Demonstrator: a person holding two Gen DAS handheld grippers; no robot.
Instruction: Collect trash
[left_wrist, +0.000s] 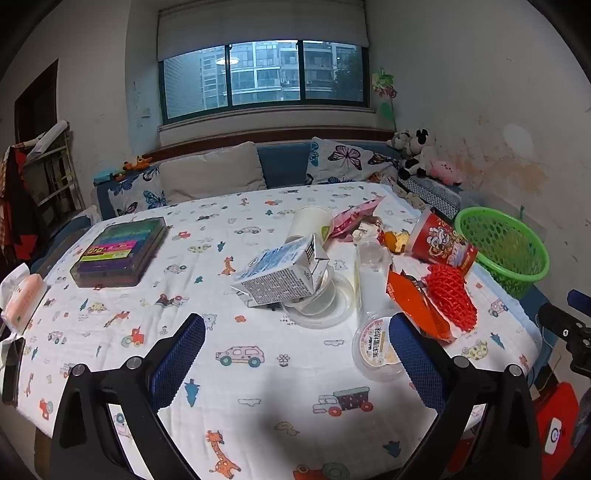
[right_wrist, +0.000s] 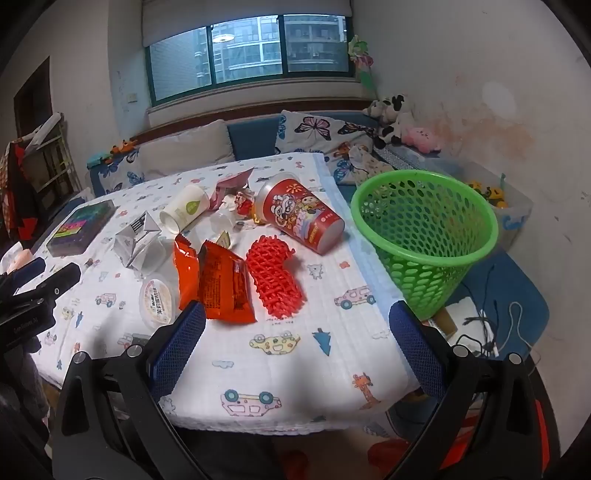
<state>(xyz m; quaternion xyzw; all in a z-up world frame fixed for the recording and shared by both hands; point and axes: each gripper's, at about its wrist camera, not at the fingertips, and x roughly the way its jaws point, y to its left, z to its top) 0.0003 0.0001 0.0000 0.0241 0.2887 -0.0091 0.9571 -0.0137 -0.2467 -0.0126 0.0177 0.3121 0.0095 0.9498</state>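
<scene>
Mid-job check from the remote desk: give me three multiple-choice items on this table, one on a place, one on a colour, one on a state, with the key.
1. Where is the green basket?
A. at the table's right edge
B. in the middle of the trash
C. on the sofa

2. What colour is the foam net sleeve?
A. blue
B. red
C. white

3. How does the red printed cup stand?
A. upright
B. upside down
C. lying on its side

Key: 1 A, the basket sits beside the cloth's right edge, apart from the pile. 2 B, the mesh is bright red in both views. 3 C, its side rests on the table cloth.
</scene>
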